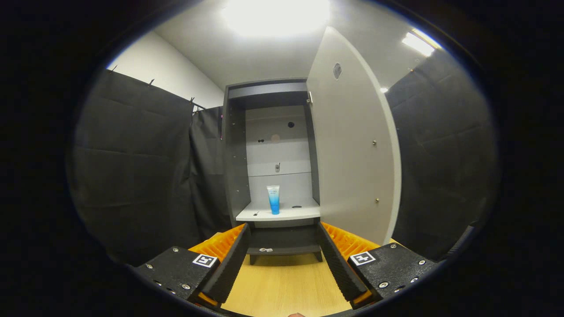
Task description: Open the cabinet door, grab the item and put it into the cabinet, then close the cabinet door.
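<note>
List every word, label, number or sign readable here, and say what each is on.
No text reads clearly.
Blue tube on the cabinet shelf: dark print near its top, too small to read.
Open gripper: a square black-and-white marker on each side's housing, a pattern, not words.
Cabinet door, swung open: no writing.

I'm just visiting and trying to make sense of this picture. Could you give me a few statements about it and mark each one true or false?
1. The cabinet door is shut. False: it stands swung open at the right of the cabinet.
2. A blue tube stands upright on the light shelf. True.
3. The gripper is shut on the tube. False: its fingers are spread apart with nothing between them, and the tube stands well beyond them.
4. A wooden floor lies under the gripper. True.
5. The tube lies on its side. False: it stands upright.
</note>
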A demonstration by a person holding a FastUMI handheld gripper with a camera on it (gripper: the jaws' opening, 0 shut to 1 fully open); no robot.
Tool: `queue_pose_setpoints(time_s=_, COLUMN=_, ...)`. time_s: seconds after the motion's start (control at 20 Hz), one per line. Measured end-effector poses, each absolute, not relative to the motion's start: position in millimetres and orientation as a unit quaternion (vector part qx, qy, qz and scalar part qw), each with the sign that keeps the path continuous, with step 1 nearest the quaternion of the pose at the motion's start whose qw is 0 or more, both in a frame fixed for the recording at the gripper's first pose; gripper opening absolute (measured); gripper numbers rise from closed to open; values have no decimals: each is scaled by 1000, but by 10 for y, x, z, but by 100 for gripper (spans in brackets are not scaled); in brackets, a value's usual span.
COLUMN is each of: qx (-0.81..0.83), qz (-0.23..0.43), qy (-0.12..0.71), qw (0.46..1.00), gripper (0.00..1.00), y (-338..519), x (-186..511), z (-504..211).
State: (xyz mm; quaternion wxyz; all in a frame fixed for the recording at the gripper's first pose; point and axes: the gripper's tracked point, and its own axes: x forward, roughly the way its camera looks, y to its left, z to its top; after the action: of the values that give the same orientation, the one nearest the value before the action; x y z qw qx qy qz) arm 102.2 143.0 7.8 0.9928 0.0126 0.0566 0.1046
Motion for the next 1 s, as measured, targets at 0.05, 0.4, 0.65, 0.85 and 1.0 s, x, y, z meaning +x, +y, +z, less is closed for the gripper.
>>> queue_pose_setpoints(time_s=0.05, qx=16, qz=100, qy=55, qw=993, gripper=94, y=1349, x=1003, z=111)
queue_pose_setpoints(time_s=0.4, qx=21, qz=38, qy=39, qw=998, gripper=93, y=623, x=948, z=268)
queue_pose_setpoints(time_s=0.65, qx=15, qz=-40, qy=24, qw=999, gripper=93, y=-18, x=1008, z=423)
queue_pose_setpoints(time_s=0.85, qx=21, qz=-98, qy=13, qw=995, gripper=93, y=-468, x=1163, z=556)
queue_pose_setpoints(time_s=1.0, qx=28, qz=-135, qy=10, qw=990, gripper=93, y=-733, x=1360, z=621)
